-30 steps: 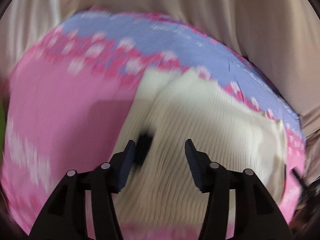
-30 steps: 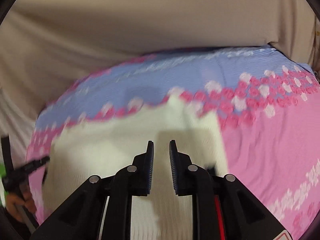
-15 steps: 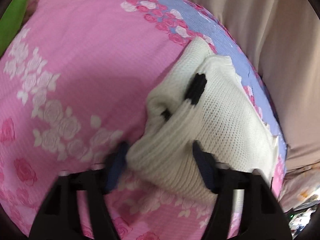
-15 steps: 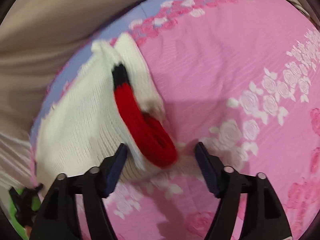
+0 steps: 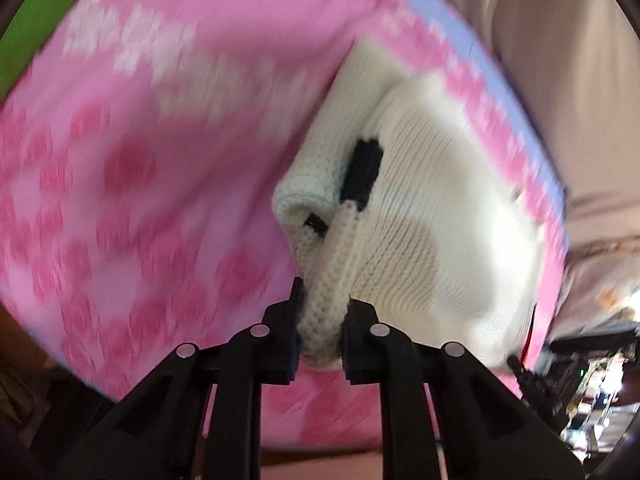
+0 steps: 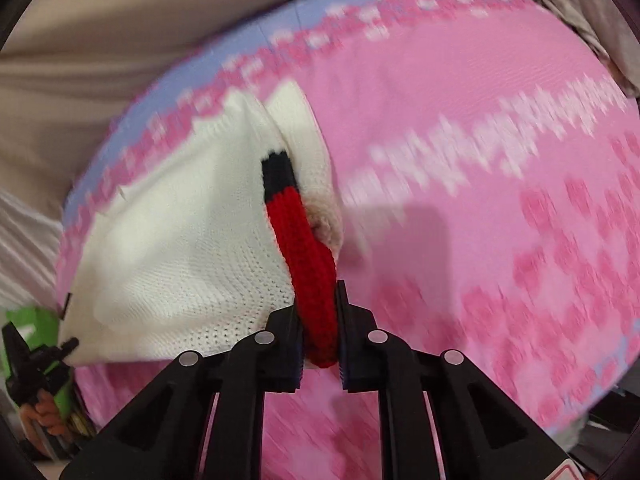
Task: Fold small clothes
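A small cream knit sweater (image 5: 448,216) with black and red trim lies on a pink flowered bedsheet (image 5: 140,184). My left gripper (image 5: 320,320) is shut on a cream ribbed edge of the sweater and pulls it up off the sheet. In the right wrist view the sweater (image 6: 184,248) lies to the left. My right gripper (image 6: 318,328) is shut on its red knit band (image 6: 308,256), which runs up to a black stripe (image 6: 276,176). Both views are blurred by motion.
The pink sheet (image 6: 500,220) has a lilac border (image 6: 208,68) against beige fabric (image 6: 120,20) behind. The other gripper (image 6: 28,356) and a green object show at the right wrist view's lower left. Clutter sits at the left wrist view's lower right (image 5: 592,380).
Both grippers were open around the sweater's edges half a second ago. Now each has closed on its edge and is lifting it toward the camera.
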### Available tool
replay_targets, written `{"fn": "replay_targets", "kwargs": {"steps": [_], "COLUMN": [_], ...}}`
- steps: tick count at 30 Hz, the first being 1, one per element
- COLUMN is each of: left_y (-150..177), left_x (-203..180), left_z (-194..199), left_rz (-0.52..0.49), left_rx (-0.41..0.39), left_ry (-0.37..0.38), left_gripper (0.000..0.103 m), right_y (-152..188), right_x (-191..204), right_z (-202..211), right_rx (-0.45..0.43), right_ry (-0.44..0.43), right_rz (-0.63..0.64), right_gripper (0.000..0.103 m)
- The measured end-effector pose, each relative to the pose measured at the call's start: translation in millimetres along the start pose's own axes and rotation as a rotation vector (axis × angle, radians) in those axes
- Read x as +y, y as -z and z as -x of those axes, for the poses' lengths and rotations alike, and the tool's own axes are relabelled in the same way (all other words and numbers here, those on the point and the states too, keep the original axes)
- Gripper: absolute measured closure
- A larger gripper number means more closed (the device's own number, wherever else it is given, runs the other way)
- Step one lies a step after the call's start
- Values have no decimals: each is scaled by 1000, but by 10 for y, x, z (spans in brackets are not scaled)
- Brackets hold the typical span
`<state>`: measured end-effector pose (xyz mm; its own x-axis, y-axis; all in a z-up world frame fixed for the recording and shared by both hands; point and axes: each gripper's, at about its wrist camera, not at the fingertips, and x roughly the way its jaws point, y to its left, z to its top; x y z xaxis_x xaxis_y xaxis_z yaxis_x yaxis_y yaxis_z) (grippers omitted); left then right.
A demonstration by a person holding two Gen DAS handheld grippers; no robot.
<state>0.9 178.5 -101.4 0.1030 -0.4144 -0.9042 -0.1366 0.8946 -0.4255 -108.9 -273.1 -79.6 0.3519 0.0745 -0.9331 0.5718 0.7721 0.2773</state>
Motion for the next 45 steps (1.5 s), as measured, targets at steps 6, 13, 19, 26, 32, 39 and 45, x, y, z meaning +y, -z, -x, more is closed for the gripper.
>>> {"fn": "replay_targets", "kwargs": {"steps": [6,13,19,26,32,39,45], "left_y": [-140,-681,-686,-688,-671,-296,198], "left_x": [-194,-442,-334,-361,-701,-2048,-2579], "left_z": [569,207,-211,-311,3,243,-279], "left_rz": [-86,-126,10,17,-56,-374,-574], "left_rx": [-248,-241,-150,-140,-170,-178,-87], "left_ry": [-125,-135,-96,-83,57,215,157], "left_gripper": [41,31,31,34,84,84,71], "right_y": [145,-383,-332,-287,-426,-429,-475], "right_x": [-58,1059,2023,2176,1986,1704,1042], "right_z": [21,138,-623,-1140,-1094,-994,-460], "right_rx": [-13,-128,44,145,171,185,115], "right_ry": [117,-49,-156,-107,-149,-218,-268], "right_rz": [-39,231,398,428,394,327,171], "right_gripper": [73,101,103,103,103,103,90]}}
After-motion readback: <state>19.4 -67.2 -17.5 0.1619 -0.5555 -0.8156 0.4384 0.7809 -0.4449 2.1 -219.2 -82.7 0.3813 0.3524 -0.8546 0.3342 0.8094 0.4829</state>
